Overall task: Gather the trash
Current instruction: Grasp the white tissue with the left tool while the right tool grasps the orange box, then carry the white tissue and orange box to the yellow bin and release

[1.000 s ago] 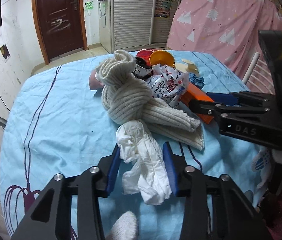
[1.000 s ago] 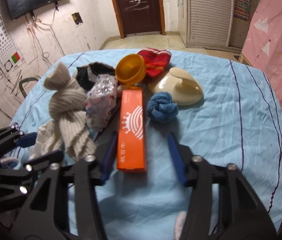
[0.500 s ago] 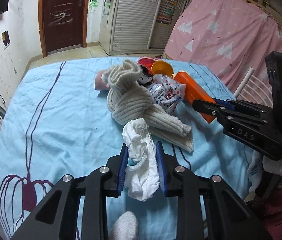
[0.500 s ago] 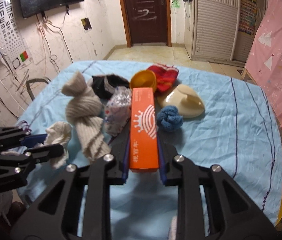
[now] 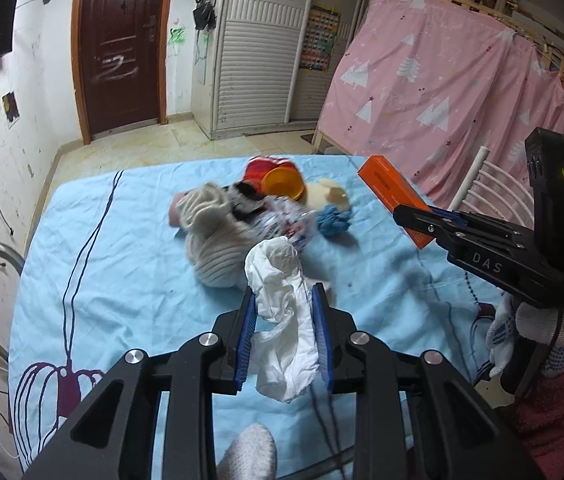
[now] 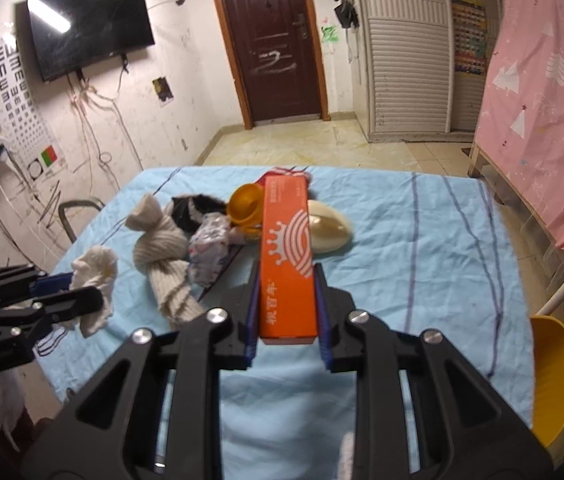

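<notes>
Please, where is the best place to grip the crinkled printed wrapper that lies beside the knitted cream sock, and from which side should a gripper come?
Probably grip the printed wrapper across its puffy middle, coming down from above with fingers spanning its narrow width. It lies lengthwise, pressed against the cream sock on one side, with a dark sock and an orange cup at its far end, so side approaches look crowded.

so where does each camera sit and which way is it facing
Left wrist: on the left hand-held gripper, facing across the blue-sheeted table; it grips crumpled white tissue; gloved hand shows.
Right wrist: on the right hand-held gripper, facing the door, gripping the orange cardboard box.
Both show the cream knitted sock.
</notes>
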`<state>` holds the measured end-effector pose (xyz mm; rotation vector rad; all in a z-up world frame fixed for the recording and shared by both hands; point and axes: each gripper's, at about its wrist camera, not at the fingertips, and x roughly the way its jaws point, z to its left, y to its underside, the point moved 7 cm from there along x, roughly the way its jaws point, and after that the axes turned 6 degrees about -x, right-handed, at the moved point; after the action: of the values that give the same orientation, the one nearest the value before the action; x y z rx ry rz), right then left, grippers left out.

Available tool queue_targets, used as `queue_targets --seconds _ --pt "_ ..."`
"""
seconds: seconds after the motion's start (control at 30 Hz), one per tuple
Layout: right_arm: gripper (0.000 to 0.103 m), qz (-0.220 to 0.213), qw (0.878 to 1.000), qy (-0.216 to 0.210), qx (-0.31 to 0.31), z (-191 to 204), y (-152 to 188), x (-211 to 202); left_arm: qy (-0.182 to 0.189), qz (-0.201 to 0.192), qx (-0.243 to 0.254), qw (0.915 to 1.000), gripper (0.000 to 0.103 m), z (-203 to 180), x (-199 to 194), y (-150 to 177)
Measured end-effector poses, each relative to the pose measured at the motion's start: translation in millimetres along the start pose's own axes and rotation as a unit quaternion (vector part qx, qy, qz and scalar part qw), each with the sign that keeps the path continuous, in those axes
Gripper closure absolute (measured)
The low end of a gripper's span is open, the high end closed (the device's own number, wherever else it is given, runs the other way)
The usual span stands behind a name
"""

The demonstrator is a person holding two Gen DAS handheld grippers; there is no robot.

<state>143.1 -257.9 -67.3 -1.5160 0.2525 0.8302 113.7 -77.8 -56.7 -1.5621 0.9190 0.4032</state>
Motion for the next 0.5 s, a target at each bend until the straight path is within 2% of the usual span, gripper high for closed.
queue_targets --seconds 0.17,0.5 --pt "0.081 -0.019 0.999 0.008 0.027 -29 5 -17 0.005 -0.010 0.015 0.9998 0.085 -24 -3 -10" --pt "0.081 -0.044 0.995 0.039 0.084 -104 26 -52 0.027 -0.022 0.061 0.9975 0.085 -95 11 -31"
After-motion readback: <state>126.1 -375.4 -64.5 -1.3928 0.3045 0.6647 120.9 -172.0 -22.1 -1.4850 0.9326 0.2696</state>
